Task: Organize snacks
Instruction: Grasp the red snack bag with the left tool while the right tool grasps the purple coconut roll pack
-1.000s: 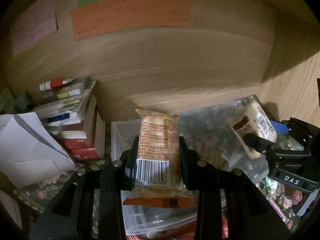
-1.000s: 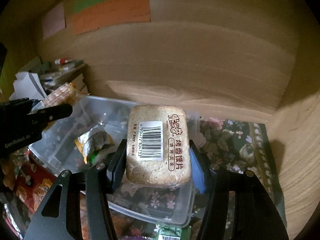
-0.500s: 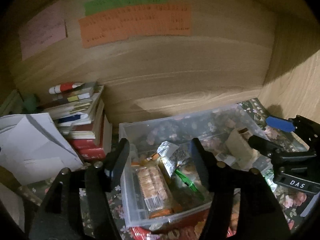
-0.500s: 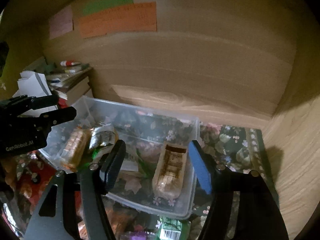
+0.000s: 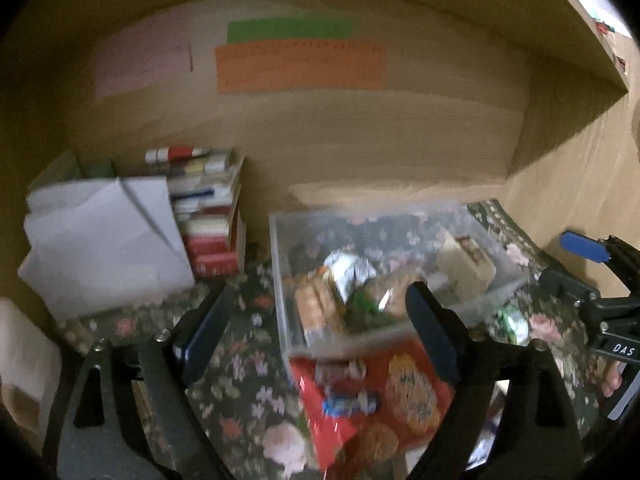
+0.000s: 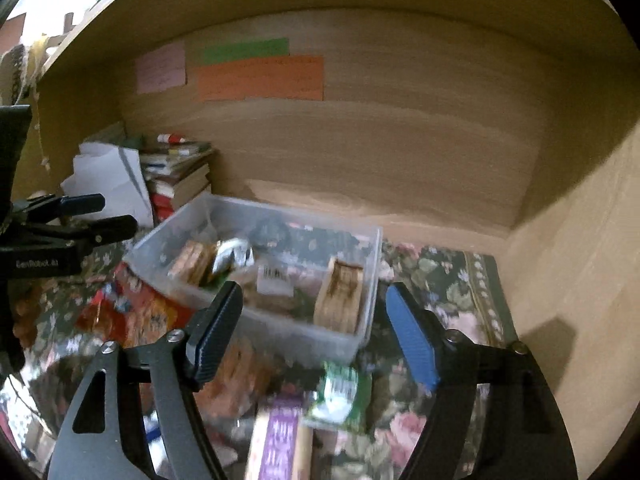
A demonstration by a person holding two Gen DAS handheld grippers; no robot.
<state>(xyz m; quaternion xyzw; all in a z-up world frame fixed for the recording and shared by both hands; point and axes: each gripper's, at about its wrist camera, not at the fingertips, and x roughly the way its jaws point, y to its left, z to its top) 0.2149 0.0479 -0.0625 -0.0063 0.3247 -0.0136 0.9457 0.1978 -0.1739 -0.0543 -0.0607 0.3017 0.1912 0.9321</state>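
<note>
A clear plastic bin [image 5: 280,248] [image 6: 256,204] sits on the floral cloth inside a wooden cubby. In it lie an orange cracker packet [image 5: 318,312] [image 6: 192,260], a silver wrapper [image 5: 348,268] [image 6: 232,252] and a pale toast packet [image 5: 466,258] [image 6: 340,292]. My left gripper [image 5: 318,296] hangs back from the bin's near left corner, its jaws opening and holding nothing. At the bin's near right corner my right gripper [image 6: 314,292] is also opening and holds nothing. Each gripper shows in the other's view: the right gripper [image 5: 580,264], the left gripper [image 6: 100,216].
A red snack bag [image 5: 380,392] [image 6: 136,312] lies against the bin's front. A green packet [image 6: 340,392] and a purple box [image 6: 280,440] lie nearer me. A book stack [image 5: 208,216] and white paper [image 5: 104,240] fill the left; wooden walls close the back and right.
Both grippers let go of their packets, which now lie in the bin. Both have opened wide and drawn back from the bin, so more cloth and loose snacks show.
</note>
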